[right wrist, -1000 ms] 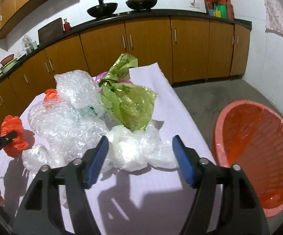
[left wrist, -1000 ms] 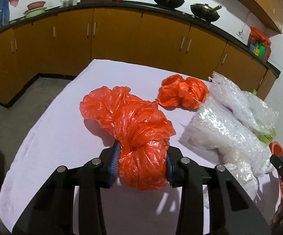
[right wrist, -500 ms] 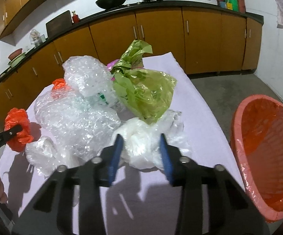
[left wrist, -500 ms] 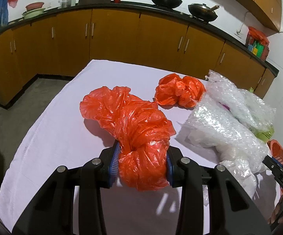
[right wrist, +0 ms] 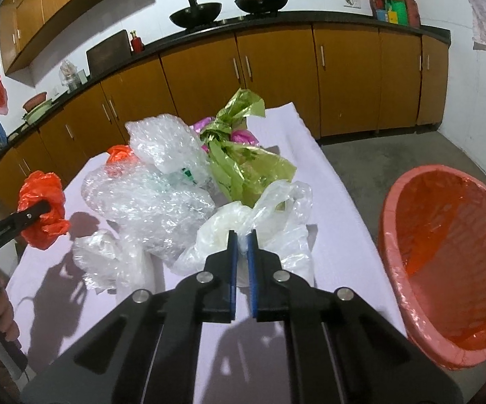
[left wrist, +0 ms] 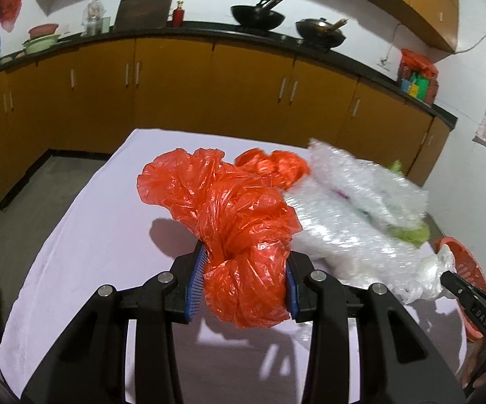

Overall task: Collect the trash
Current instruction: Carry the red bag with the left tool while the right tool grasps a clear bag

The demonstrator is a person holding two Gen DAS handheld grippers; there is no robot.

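My feed is evenly bright, lit from overhead. I see hard dark shadows of both tools thrown toward the lens on the pale lilac tablecloth [right wrist: 327,181]. Heavy fisheye bends the orange-brown cabinet fronts [left wrist: 175,87]; black vignette in every corner. Left view: the clear bubble wrap heap [left wrist: 354,208] is motion-smeared, the crumpled orange plastic bag [left wrist: 243,232] sharp with small glints. Right view crisp throughout; white walls nearly blown out.

Orange bag [left wrist: 243,235]; white bag [right wrist: 259,222]; olive-green bag [right wrist: 246,171]; salmon basket [right wrist: 391,222] (orange liner); lilac tablecloth [left wrist: 108,222].
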